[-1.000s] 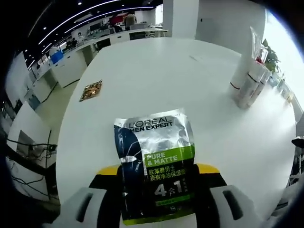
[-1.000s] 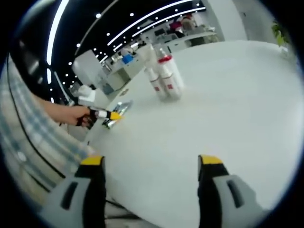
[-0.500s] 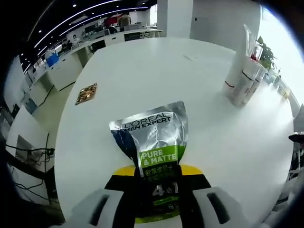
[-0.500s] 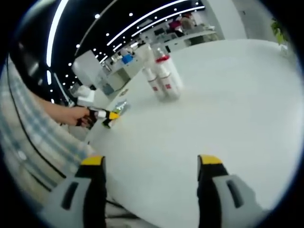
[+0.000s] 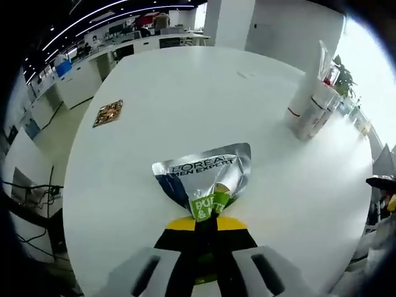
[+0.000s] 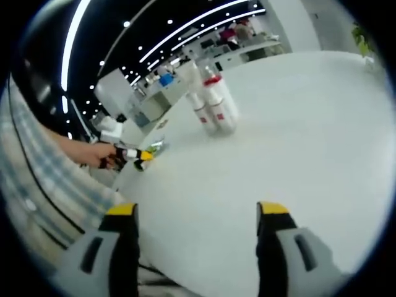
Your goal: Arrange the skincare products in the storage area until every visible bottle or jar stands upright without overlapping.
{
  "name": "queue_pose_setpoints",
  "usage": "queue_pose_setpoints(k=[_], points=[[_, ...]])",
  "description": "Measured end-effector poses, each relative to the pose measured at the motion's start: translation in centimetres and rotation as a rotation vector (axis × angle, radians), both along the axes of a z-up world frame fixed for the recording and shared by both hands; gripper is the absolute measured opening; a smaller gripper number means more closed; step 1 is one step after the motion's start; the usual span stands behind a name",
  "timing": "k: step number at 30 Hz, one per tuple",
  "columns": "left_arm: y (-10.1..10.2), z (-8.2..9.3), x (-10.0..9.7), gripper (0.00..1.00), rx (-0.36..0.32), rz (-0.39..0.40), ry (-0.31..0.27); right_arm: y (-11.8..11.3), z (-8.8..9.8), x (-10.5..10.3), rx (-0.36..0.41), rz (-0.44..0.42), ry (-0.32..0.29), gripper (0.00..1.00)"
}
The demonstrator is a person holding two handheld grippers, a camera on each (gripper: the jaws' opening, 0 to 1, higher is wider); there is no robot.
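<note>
Left fingers (image 5: 170,244) pinching crumpled silver-and-green sachet (image 5: 207,179); right fingers (image 6: 127,232) spread over white table (image 6: 297,136)

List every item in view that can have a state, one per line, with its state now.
Silver sachet: pinched at its lower end, crumpled, lying on the white table.
Left gripper: jaws shut on the sachet.
Right gripper: jaws open, holding nothing.
White bottles: upright, grouped together.
Small brown packet: lying flat.

sachet (image 5: 207,179) silver/green/navy | bottles (image 6: 213,105) white w/ red | table (image 5: 185,105) white | sleeve (image 6: 37,179) plaid
</note>
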State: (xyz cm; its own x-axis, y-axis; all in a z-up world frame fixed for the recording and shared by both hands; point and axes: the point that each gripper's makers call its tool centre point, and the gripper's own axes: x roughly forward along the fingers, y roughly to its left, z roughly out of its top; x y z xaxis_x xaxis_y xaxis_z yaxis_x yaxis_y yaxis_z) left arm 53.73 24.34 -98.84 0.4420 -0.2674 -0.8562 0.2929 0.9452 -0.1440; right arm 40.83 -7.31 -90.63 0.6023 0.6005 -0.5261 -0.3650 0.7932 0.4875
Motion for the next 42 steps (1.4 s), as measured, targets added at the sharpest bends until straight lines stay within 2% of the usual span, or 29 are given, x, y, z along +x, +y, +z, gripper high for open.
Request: queue_pose_setpoints(k=[2, 3, 4, 5, 8, 10, 11, 13, 17, 19, 21, 22, 24, 26, 28, 31, 35, 38, 40, 42], points=[[-0.3, -0.2, -0.1, 0.05, -0.031, -0.001, 0.010, 0.3, -0.1, -0.1, 0.001, 0.004, 0.005, 0.75], [-0.8, -0.1, -0.2, 0.05, -0.056, -0.027, 0.003, 0.5, -0.1, -0.2, 0.000, 0.010, 0.011, 0.75], [-1.0, 0.0, -0.4, 0.05, -0.056, -0.029, 0.000, 0.7, -0.1, -0.3, -0.001, 0.016, 0.016, 0.75], [-1.7, 0.8, 0.4, 0.05, -0.098, -0.042, -0.055, 1.3, 0.0, -0.4, 0.001, 0.027, 0.012, 0.75], [-2.9, 2.6, 0.6, 0.05, -0.170, -0.042, -0.104, 2.8, 0.1, -0.4, 0.027, 0.039, 0.031, 0.74], [-4.0, 4.1, 0.2, 0.06, -0.240, -0.041, -0.140, 4.2, 0.4, -0.2, 0.083, 0.034, 0.061, 0.74], [-4.5, 5.0, -0.2, 0.06, -0.280, -0.042, -0.157, 5.1, 0.6, 0.1, 0.106, 0.039, 0.066, 0.75], [-4.8, 5.9, -1.0, 0.06, -0.299, -0.043, -0.169, 6.5, 1.0, 0.5, 0.123, 0.051, 0.063, 0.76], [-6.2, 8.2, -2.9, 0.06, -0.397, -0.047, -0.193, 10.1, 2.5, 1.7, 0.194, 0.098, 0.045, 0.76], [-6.8, 9.4, -3.9, 0.06, -0.425, -0.061, -0.212, 12.3, 3.7, 2.6, 0.274, 0.099, 0.050, 0.77], [-7.6, 10.2, -5.1, 0.06, -0.438, -0.097, -0.214, 13.9, 4.9, 2.6, 0.364, 0.121, 0.084, 0.65], [-8.0, 10.5, -5.6, 0.06, -0.439, -0.109, -0.217, 14.7, 5.9, 3.0, 0.405, 0.123, 0.079, 0.60], [-8.9, 11.5, -6.8, 0.06, -0.473, -0.128, -0.214, 15.4, 6.8, 3.7, 0.421, 0.113, 0.054, 0.60], [-10.1, 12.5, -8.0, 0.06, -0.496, -0.157, -0.216, 16.3, 8.1, 4.5, 0.481, 0.094, 0.047, 0.62], [-10.9, 12.7, -8.7, 0.06, -0.496, -0.190, -0.211, 16.8, 9.2, 5.1, 0.536, 0.075, 0.049, 0.61], [-12.5, 13.1, -9.8, 0.07, -0.502, -0.251, -0.206, 17.0, 10.2, 5.6, 0.561, 0.073, 0.041, 0.60], [-13.5, 13.6, -10.4, 0.07, -0.475, -0.307, -0.224, 17.0, 10.8, 6.4, 0.590, 0.072, 0.046, 0.48], [-13.7, 14.2, -10.6, 0.07, -0.435, -0.357, -0.256, 17.4, 10.4, 6.3, 0.575, 0.098, 0.071, 0.37], [-13.7, 14.4, -10.7, 0.07, -0.389, -0.405, -0.278, 17.9, 10.3, 6.0, 0.559, 0.125, 0.070, 0.34], [-14.0, 14.5, -10.8, 0.08, -0.339, -0.466, -0.305, 18.2, 9.6, 5.4, 0.518, 0.153, 0.090, 0.23]])
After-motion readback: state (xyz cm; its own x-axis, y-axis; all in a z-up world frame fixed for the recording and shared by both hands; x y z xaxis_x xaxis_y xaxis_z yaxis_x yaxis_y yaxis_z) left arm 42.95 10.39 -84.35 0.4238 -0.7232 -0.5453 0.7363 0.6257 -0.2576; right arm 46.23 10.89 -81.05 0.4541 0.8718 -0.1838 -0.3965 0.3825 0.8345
